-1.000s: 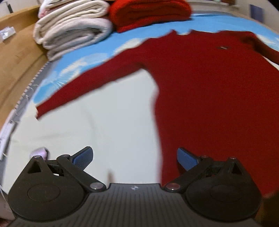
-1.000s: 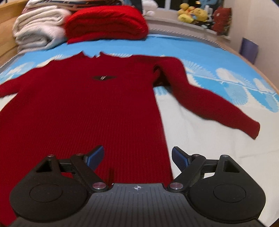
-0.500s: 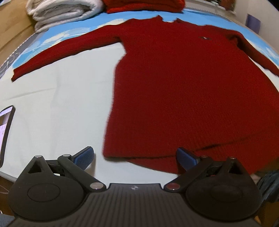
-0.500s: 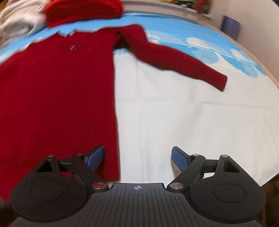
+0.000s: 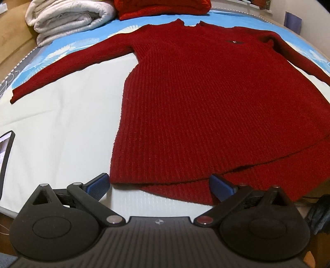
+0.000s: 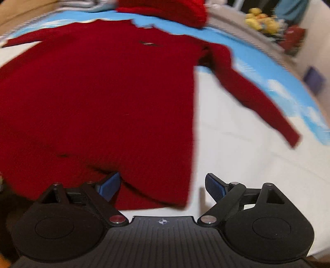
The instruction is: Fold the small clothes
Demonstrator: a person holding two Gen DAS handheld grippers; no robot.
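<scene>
- The red sweater (image 5: pixel 206 103) lies flat on the bed (image 5: pixel 61 127), face up; its neck is at the far end and its bottom hem is at the near end, so its long way runs straight away from both grippers
- The left gripper (image 5: pixel 159 184) sits over the near left corner of the hem; its blue fingers (image 5: pixel 97 183) are wide apart with nothing pinched; the corner lies just in front of the gap, a bit to the right of the left finger
- The right gripper (image 6: pixel 162 185) sits over the near right corner of the hem; its fingers (image 6: pixel 214 186) are wide apart too and hold nothing; the corner lies in the gap, close to the left finger
- Each gripper looks about as near to its own corner as the other is; I think the next move is to go down and pinch both corners, then carry the hem up toward the neck
- The left view shows the left sleeve (image 5: pixel 68 64) stretched out to the side, a pile of white blankets (image 5: pixel 68 18) at the far end, and a phone (image 5: pixel 6 152) at the left edge; it also shows a second layer of hem sticking out under the top one
- The right view is blurry; it shows the right sleeve (image 6: pixel 257 96) slanting down to the right, and yellow toys (image 6: pixel 262 20) far off; the left view shows little of that sleeve and none of the toys
</scene>
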